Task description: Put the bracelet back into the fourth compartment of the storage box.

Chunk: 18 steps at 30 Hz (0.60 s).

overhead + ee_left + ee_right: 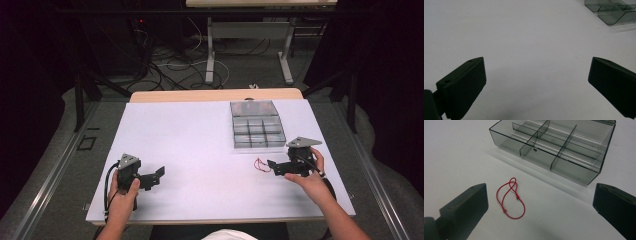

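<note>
looking at it now, the red cord loop (511, 198) lies flat on the table (200, 145) just ahead of the right gripper (539, 202) – jaws wide apart – with its long axis pointing toward the divided box (564, 147), while the left gripper (150, 176), also spread, sits well apart.

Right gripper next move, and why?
Probably lower the right gripper onto the red string loop and shut. Its jaws stand wide open, the loop lies flat on the table between them and touches neither, just short of the divided clear box.
</note>
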Motion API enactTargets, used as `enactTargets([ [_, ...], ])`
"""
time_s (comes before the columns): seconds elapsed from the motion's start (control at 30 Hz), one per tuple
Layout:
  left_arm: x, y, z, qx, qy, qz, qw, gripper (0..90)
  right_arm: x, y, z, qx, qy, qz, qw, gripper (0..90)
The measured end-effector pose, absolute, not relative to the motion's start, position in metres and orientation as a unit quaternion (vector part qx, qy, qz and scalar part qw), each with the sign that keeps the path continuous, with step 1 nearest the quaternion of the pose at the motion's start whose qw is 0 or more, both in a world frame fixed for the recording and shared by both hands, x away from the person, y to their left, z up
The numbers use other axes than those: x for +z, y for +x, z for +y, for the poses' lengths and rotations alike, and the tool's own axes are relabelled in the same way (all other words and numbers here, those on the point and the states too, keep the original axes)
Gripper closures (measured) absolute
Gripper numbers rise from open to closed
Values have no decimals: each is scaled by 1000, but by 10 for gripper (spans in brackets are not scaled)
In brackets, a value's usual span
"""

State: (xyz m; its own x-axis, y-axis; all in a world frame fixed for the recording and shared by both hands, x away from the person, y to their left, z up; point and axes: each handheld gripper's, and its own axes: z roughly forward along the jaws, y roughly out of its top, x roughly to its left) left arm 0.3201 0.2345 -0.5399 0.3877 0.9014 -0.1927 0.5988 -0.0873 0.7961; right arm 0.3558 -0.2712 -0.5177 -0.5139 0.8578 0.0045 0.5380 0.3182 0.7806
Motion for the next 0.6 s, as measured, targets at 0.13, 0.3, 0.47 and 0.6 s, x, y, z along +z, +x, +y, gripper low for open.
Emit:
enactTargets([
  [0.13, -540, 320, 235, 177, 716, 524, 426, 20, -513, 361, -268, 371, 434, 795, 207, 0],
  [0.3, -541, 321, 234, 177, 716, 523, 428, 20, -510, 365, -266, 364, 428, 802, 203, 0],
  [0.47, -541, 321, 234, 175, 717, 524, 426, 20, -510, 370, -264, 352, 427, 810, 192, 0],
  [0.6, -541, 321, 234, 175, 717, 524, 425, 20, -510, 374, -262, 341, 421, 819, 188, 0],
])
